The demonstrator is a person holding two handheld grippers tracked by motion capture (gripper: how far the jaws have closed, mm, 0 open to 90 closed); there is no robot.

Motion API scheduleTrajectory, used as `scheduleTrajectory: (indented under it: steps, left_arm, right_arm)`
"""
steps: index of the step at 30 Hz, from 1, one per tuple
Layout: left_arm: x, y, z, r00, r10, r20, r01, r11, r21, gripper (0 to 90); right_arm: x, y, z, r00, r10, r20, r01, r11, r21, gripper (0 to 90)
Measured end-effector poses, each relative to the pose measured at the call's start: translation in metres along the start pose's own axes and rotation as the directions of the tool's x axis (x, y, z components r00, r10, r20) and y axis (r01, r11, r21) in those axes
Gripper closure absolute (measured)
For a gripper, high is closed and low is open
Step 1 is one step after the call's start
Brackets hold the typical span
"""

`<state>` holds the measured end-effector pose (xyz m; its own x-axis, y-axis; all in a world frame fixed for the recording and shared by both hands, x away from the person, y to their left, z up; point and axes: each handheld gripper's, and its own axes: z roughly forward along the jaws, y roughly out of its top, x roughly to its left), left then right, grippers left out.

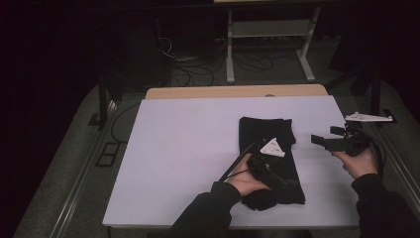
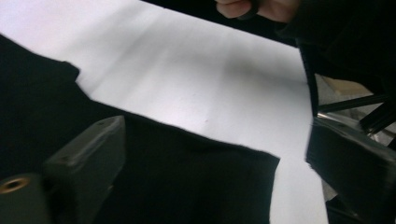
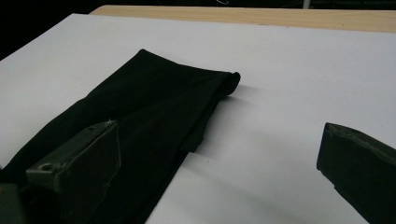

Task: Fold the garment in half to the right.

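Note:
A black folded cloth (image 1: pixel 267 133) lies lengthwise on the white table top (image 1: pixel 188 148), right of centre. My left gripper (image 1: pixel 287 183) hovers over the cloth's near end with its jaws open, nothing between them. In the left gripper view the gripper (image 2: pixel 215 135) looks across the cloth (image 2: pixel 187 182) at its edge and the white top beyond. My right gripper (image 1: pixel 324 135) is held to the right of the cloth, pointing left at it, jaws wide open and empty. In the right gripper view the gripper (image 3: pixel 219 135) faces the cloth (image 3: pixel 154 102), whose folded far end curls up slightly.
A wooden strip (image 1: pixel 237 91) borders the table's far edge. On the floor beyond stand a white metal frame (image 1: pixel 267 29) and loose cables (image 1: pixel 198 69). Black frame bars (image 1: pixel 374 89) stand off the right edge. The person's other hand (image 2: pixel 257 7) appears in the left gripper view.

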<state>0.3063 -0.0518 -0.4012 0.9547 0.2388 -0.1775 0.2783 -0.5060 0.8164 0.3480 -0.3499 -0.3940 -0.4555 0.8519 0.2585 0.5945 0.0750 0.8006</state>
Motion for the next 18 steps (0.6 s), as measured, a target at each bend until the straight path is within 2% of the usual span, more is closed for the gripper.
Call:
scheduleTrajectory:
  steps: [8,18]
  left_arm:
    - [0.006,-0.006,-0.013,0.9997,0.0,-0.023,0.0,1.0,0.004,0.0]
    - [0.013,-0.012,-0.028,0.9986,-0.015,-0.051,0.014,0.9996,-0.024,0.0]
  right_arm:
    - [0.006,-0.006,-0.01,0.9998,-0.018,0.0,0.018,1.0,-0.012,0.0]
    - [0.008,-0.017,-0.022,0.9997,-0.026,0.0,0.026,1.0,-0.016,0.0]
